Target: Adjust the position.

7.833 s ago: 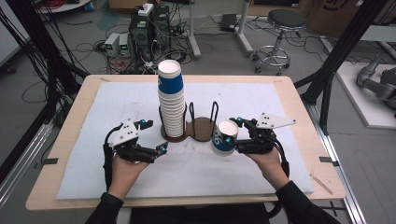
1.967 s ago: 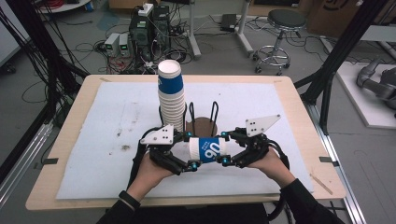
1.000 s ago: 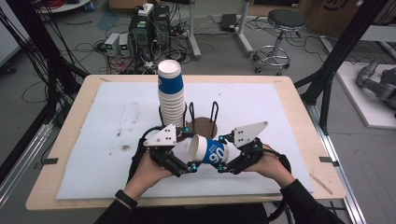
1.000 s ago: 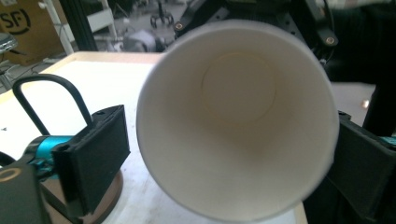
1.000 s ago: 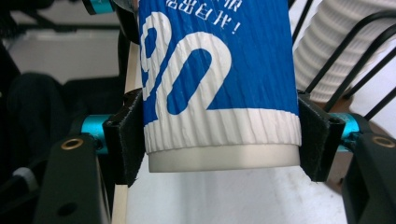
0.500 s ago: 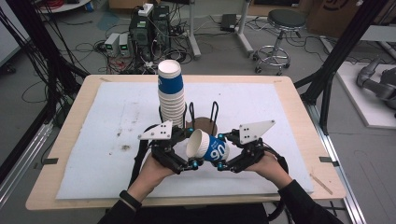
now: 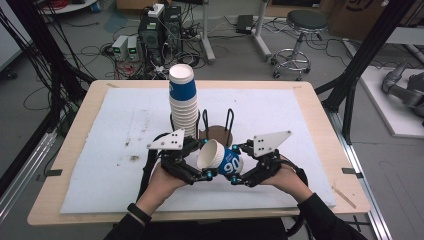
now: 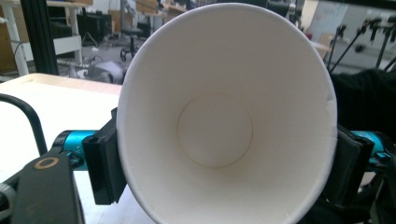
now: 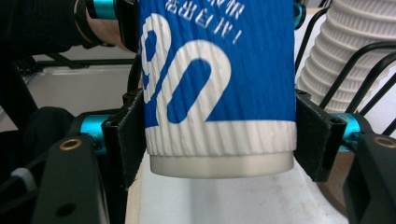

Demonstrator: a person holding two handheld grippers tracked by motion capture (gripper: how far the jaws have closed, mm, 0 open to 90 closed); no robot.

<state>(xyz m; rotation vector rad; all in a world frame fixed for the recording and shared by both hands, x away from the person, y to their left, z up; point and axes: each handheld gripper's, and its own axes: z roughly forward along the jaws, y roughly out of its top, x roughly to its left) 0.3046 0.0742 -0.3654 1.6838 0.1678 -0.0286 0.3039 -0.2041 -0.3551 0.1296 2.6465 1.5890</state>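
Note:
A blue-and-white paper cup (image 7: 223, 161) hangs tilted over the white mat, its open mouth turned left and upward. My left gripper (image 7: 201, 159) is shut on it near the rim. In the left gripper view I look straight into the white cup (image 8: 224, 116), with a pad (image 8: 105, 168) pressed on each side of it. My right gripper (image 7: 235, 164) is shut on the cup near its base. The right gripper view has the ribbed blue wall (image 9: 219, 70) clamped between black pads (image 9: 133, 135).
A tall stack of paper cups (image 7: 182, 100) stands in a black wire holder (image 7: 228, 119) just behind the grippers, on a round brown base (image 7: 218, 134). The stack (image 9: 355, 46) is close on the right in the right gripper view. A white mat (image 7: 300, 115) covers the wooden table.
Both grippers have stayed shut on the cup. Its mouth has tipped upward from lying level, and the pair has drifted slightly toward the holder.

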